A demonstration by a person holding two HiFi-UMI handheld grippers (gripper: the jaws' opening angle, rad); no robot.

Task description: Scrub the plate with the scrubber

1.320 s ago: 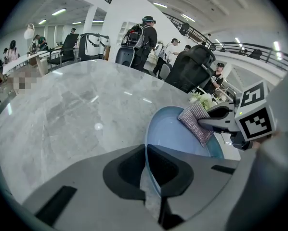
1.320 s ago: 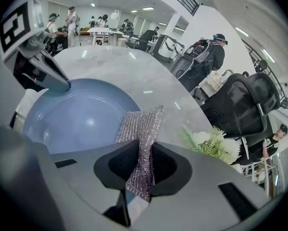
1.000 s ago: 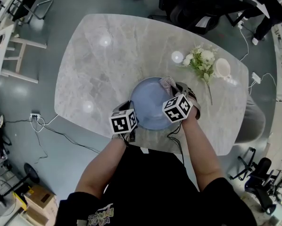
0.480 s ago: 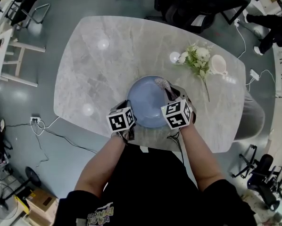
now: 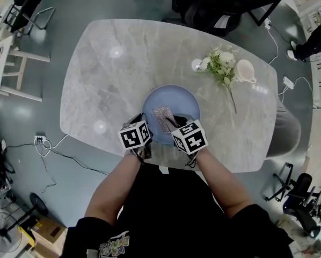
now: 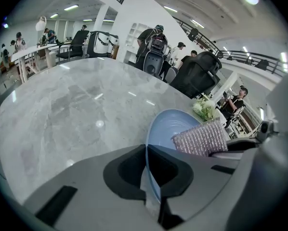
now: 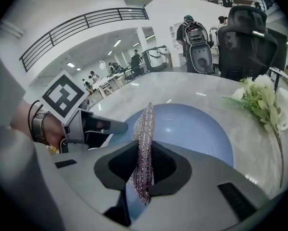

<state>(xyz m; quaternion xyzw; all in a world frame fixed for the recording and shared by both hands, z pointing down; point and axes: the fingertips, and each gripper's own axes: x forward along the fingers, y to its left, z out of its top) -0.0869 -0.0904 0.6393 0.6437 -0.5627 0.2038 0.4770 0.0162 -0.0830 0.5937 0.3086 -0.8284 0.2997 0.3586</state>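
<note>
Right now my left gripper (image 6: 147,163) sits at about 7 o'clock on the blue plate (image 5: 183,102). Its jaws are nearly together, pinching the plate's thin rim between them. In the left gripper view the rim runs straight down the gap and both pads press on it. The plate rests on the grey marble table (image 5: 107,74), out toward the table's 6 o'clock edge, just in front of me.

Moving right, the silvery mesh scrubber (image 5: 163,117) lies over the plate's face. It sits just left of the centre, toward 8 o'clock. In the left gripper view it looks laid against the blue surface, though I cannot confirm firm contact.

My right gripper (image 7: 144,154) comes in from roughly 5 o'clock on the plate. Its jaws stand narrow, clamped on the scrubber, which rises edge-on between the pads and sticks out past the tips toward the plate's middle. The two marker cubes ride side by side at the near rim, close but apart.

Farther right, between 1 and 2 o'clock from the plate, a spray of white flowers (image 5: 222,63) lies on the marble. A white cup (image 5: 245,71) stands just beside it at 3 o'clock.
</note>
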